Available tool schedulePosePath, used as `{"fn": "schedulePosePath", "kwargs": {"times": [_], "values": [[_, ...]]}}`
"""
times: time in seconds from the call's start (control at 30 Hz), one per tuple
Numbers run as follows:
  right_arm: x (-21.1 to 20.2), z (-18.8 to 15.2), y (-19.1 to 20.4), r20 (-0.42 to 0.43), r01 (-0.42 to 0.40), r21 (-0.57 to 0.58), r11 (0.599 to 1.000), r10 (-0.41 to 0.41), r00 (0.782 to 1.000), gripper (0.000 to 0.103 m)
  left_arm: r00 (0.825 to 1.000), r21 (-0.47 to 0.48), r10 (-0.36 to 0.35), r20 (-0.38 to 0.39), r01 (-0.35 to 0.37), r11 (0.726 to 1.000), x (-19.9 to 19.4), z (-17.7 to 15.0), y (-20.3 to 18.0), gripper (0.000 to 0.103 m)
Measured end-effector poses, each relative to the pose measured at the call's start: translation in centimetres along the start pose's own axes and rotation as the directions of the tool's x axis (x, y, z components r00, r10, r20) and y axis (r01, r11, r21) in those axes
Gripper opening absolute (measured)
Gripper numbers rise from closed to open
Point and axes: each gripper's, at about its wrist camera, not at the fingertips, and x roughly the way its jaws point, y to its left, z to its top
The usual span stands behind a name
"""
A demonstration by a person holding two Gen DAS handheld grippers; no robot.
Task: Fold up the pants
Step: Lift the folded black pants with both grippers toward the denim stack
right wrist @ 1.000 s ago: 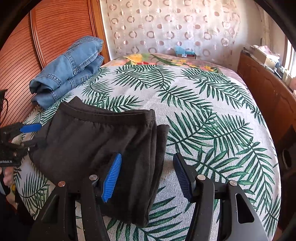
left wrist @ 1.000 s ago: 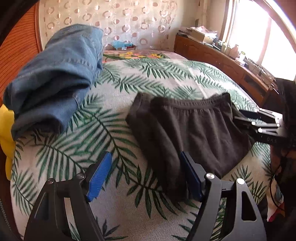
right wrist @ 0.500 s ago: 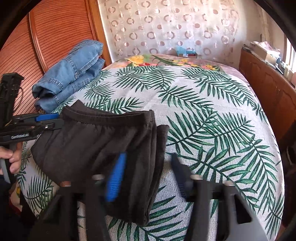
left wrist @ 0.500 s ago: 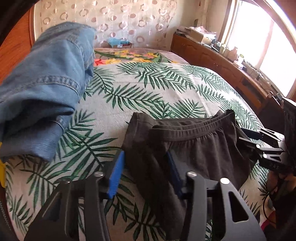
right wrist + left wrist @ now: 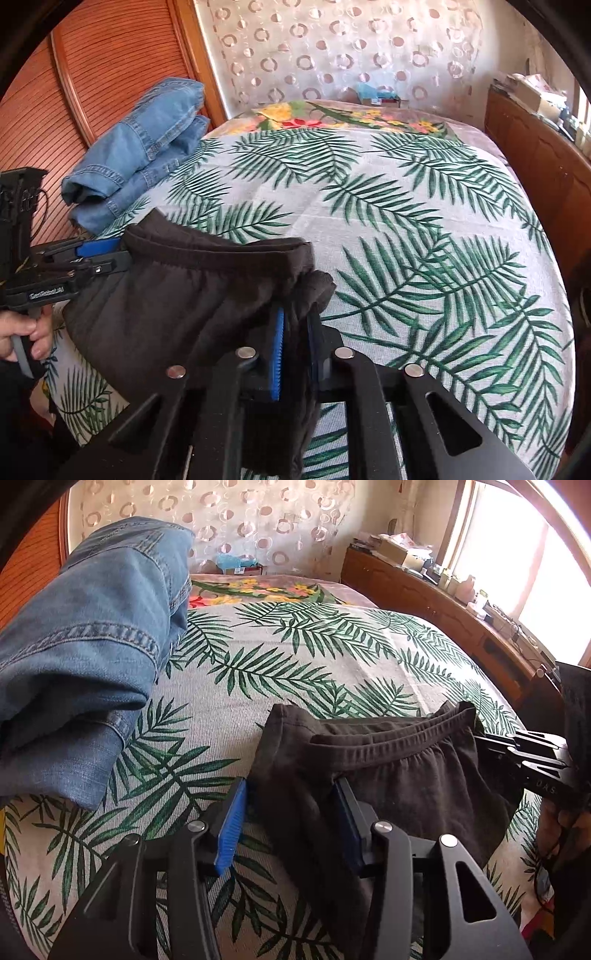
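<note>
Far left, against the slatted wooden panel: folded blue jeans stacked on the bed edge, well apart from the work.

Dark pants – already folded over, elastic waistband facing the far side – lie on the near part of the palm-leaf bedspread, between both tools.

Left gripper: jaws part-way closed around the left folded edge of the pants, thick wad of cloth between the blue pads. Fabric fills the gap and bunches at the right finger, so it's pinching the pants. In the right wrist view the same tool comes in from the left, a person's hand on its handle.

Right gripper: jaws closing, nearly together, with the pants' right edge squeezed between them – cloth puckers and lifts there. Clamped on the pants. In the left wrist view it's at the right edge, fingertips buried in the cloth.

Right side: wooden cabinet with clutter under a bright window. Circle-pattern curtain behind the bed.
</note>
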Motion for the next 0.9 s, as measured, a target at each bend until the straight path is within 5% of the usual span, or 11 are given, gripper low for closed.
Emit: {"fn": "schedulePosePath", "kwargs": {"times": [0.13,0.2,0.6,0.9], "values": [[-0.2,-0.4,0.1,0.014,-0.002,-0.008,1.000,0.002,1.000,0.009,0.999,0.004,-0.051,0.000,0.051,0.999,-0.6,-0.1,-0.3,0.019],[-0.5,-0.6,0.0,0.030,-0.002,-0.003,1.000,0.002,1.000,0.008,0.999,0.045,-0.028,0.023,0.027,0.999,-1.4,-0.1,-1.3,0.016],[-5.8,-1.2,1.3,0.170,0.015,-0.036,0.999,-0.009,0.985,0.008,0.981,0.091,-0.085,0.172,0.070,0.993,-7.9,0.8,-4.0,0.014],[-11.9,0.3,2.8,0.274,0.044,-0.087,0.995,-0.019,0.961,0.008,0.955,0.131,-0.063,0.289,0.026,0.991,-13.5,2.1,-5.3,0.014]]}}
